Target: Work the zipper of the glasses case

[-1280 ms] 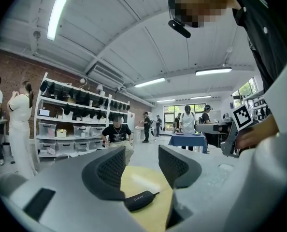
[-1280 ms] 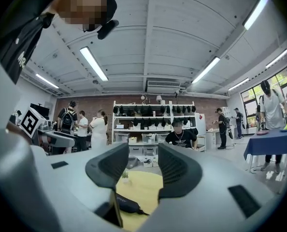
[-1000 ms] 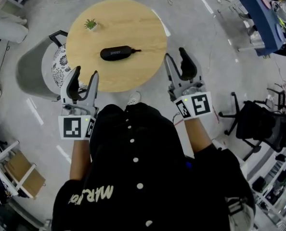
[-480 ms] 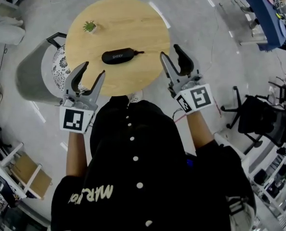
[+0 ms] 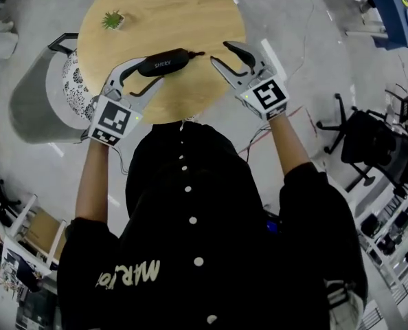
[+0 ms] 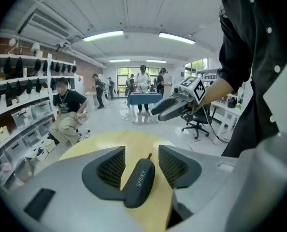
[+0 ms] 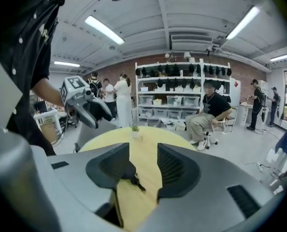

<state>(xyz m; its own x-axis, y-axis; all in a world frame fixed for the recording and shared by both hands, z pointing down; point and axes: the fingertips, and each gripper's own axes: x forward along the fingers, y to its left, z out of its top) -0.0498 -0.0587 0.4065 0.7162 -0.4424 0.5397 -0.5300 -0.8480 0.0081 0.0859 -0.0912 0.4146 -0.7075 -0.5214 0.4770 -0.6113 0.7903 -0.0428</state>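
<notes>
glasses case [image 5: 164, 63]: black, looks shut, lies flat on the round wooden table [image 5: 190, 12] near its front edge, long axis running left-right across the person.
zipper pull [image 5: 196, 53]: sticks out of the case's right end, flat on the table, pointing toward the right hand-held gripper.
left hand-held gripper [image 5: 152, 71]: jaws spread wide, straddling the case's left half. A pad sits on each side with table showing between, so no pinch yet.
right hand-held gripper [image 5: 219, 51]: jaws spread but have just been closing a little. Nothing is clamped. In the right gripper view the case's tip and the pull show in the gap, close to the pad on that view's left.
case vs grippers: left one is around the body, right one is just at the pull end, and the two face each other along the case.
why this setup: judged, left is placed to hold the shell steady and right is lined up to take the small pull, since a loose case would slide when the zipper is dragged.
step: approach, no grip made, zipper not yet worked.
potted plant [image 5: 112, 20]: far side of the table, well apart, not in the way.
</notes>
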